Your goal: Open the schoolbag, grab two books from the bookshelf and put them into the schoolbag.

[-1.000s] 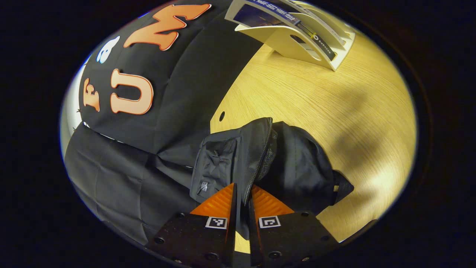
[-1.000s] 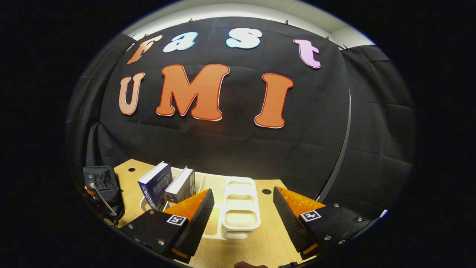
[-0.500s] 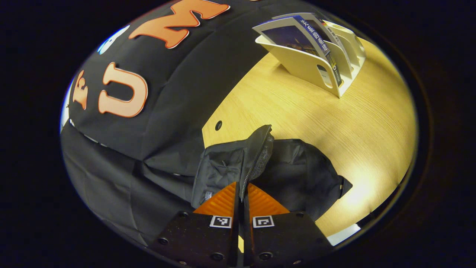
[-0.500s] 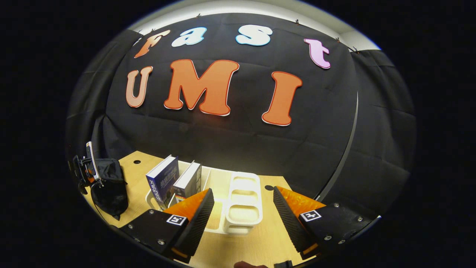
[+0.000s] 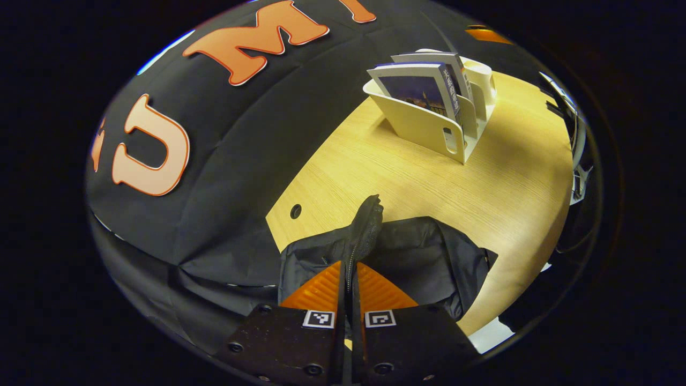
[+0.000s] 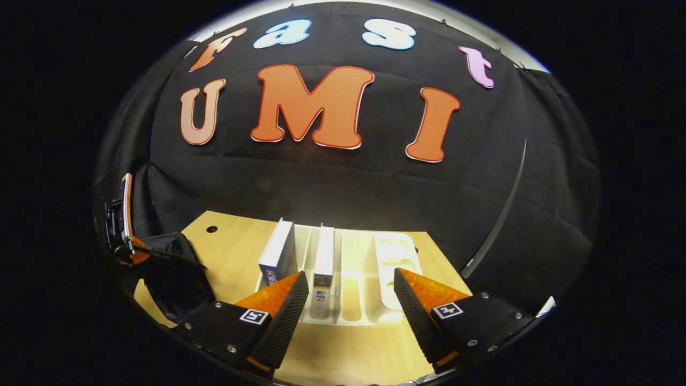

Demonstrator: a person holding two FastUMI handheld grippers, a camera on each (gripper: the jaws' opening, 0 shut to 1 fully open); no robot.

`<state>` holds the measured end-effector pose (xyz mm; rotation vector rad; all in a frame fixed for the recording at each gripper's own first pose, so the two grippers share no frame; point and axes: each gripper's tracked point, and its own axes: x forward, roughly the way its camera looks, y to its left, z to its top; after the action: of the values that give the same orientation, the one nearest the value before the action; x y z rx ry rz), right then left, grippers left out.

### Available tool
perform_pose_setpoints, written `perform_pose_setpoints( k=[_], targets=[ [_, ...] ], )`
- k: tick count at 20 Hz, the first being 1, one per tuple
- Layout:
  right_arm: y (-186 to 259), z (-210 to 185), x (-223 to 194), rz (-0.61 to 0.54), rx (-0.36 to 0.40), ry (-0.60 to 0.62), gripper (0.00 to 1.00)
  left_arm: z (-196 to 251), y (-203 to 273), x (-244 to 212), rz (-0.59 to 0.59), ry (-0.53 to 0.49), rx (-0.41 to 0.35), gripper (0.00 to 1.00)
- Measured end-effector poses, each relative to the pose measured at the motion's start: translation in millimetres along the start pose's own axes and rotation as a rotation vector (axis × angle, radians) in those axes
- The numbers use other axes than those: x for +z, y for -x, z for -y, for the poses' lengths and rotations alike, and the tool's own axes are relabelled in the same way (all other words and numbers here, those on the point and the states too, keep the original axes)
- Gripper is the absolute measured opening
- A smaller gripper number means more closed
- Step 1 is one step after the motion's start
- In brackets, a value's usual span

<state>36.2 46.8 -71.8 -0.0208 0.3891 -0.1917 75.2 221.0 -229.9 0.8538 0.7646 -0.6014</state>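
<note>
The black schoolbag (image 5: 423,257) lies on the wooden table, and my left gripper (image 5: 349,268) is shut on its zipper edge, holding that flap raised. Farther along the table stands the white bookshelf (image 5: 423,126) with a blue book (image 5: 415,88) and a second book (image 5: 453,64) upright in its slots. In the right gripper view, my right gripper (image 6: 351,284) is open, just in front of the bookshelf (image 6: 394,257). The blue book (image 6: 278,252) and the white-spined book (image 6: 323,257) stand left of centre. At the left edge the schoolbag (image 6: 171,273) hangs from the other gripper (image 6: 120,214).
The wooden table (image 5: 429,177) has a cable hole (image 5: 295,210) near the bag and another hole (image 6: 211,229) at its back left. Black cloth walls close in behind and to the sides. The shelf's right slots (image 6: 396,252) hold nothing.
My left gripper has kept its hold on the bag's edge while swinging round, with the flap pulled taller. My right gripper turned left and now faces the shelf's slots head-on.
</note>
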Motion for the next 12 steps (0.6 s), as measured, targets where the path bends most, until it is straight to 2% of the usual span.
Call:
perform_pose_setpoints(
  k=[6, 10, 12],
  targets=[
    [-16.3, -59.5, 13.2, -0.125, 0.019, 0.069, 0.95, -28.0, -10.3, -22.4, 0.064, -0.001, -0.100, 0.07],
    [-29.4, -79.0, 26.6, -0.217, 0.035, 0.105, 0.95, -34.1, -10.6, -19.7, 0.114, 0.023, -0.174, 0.07],
    [-45.3, -84.5, 23.7, -0.297, 0.053, 0.105, 0.95, -38.9, -11.8, -20.0, 0.120, 0.054, -0.185, 0.07]
  ],
)
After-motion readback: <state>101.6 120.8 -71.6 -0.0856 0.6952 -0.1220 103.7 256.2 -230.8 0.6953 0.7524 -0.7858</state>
